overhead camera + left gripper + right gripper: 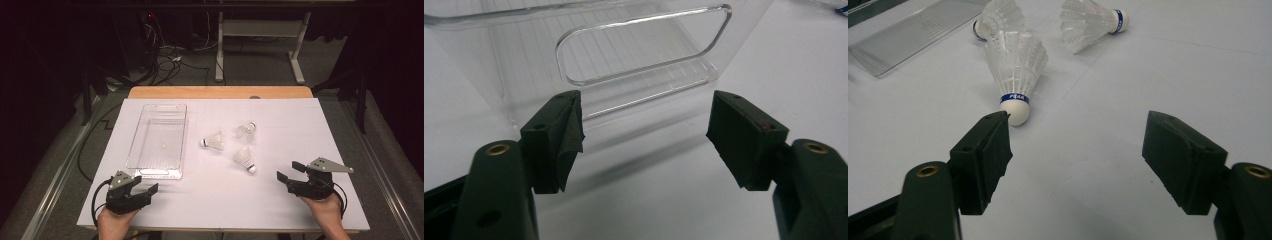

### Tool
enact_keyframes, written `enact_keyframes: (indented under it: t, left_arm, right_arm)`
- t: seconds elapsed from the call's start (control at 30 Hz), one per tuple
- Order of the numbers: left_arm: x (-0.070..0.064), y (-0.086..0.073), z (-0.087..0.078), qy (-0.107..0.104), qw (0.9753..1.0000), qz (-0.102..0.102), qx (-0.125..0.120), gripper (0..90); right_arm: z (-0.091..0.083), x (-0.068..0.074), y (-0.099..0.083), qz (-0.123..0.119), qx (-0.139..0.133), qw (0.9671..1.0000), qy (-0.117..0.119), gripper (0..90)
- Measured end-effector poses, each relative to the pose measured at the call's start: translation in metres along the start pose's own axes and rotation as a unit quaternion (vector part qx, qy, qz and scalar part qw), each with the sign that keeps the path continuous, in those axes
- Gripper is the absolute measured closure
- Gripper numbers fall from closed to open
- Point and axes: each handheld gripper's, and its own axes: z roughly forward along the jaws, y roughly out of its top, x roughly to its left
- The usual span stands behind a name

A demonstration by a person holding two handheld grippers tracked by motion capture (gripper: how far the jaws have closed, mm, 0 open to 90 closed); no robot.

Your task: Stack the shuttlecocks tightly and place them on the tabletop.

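High view: fixed above near table edge, facing forward and down, takes in whole white table (280, 195).
Left gripper view: low, just above table, looks past own jaws, close to end wall of clear bin (624, 60).
Right gripper view: low, faces three shuttlecocks; nearest shuttlecock (1015, 70) just ahead of left jaw.
Shared with high view: bin (159, 142), shuttlecocks.

White feathered shuttlecocks (1017, 65) are banded in blue above white cork tips; a clear ribbed plastic tray (159, 140) is seen on the white-covered table (280, 195).
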Motion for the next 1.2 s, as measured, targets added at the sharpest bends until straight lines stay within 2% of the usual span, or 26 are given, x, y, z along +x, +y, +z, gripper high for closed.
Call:
enact_keyframes:
  t: [0.13,0.8,1.2]
  left_arm:
    - [0.0,0.0,0.0,-0.001,1.0,0.0,0.0,31.4]
    - [-0.002,-0.001,-0.001,-0.003,1.0,0.003,0.0,31.6]
    - [-0.001,-0.001,-0.002,-0.006,1.0,0.004,-0.004,31.8]
  right_arm:
    - [0.004,0.002,0.002,0.004,0.001,1.0,0.007,28.0]
    - [0.022,0.015,0.013,-0.01,0.028,0.9993,0.022,28.3]
    - [0.001,0.031,0.01,-0.023,0.026,0.999,0.029,28.4]
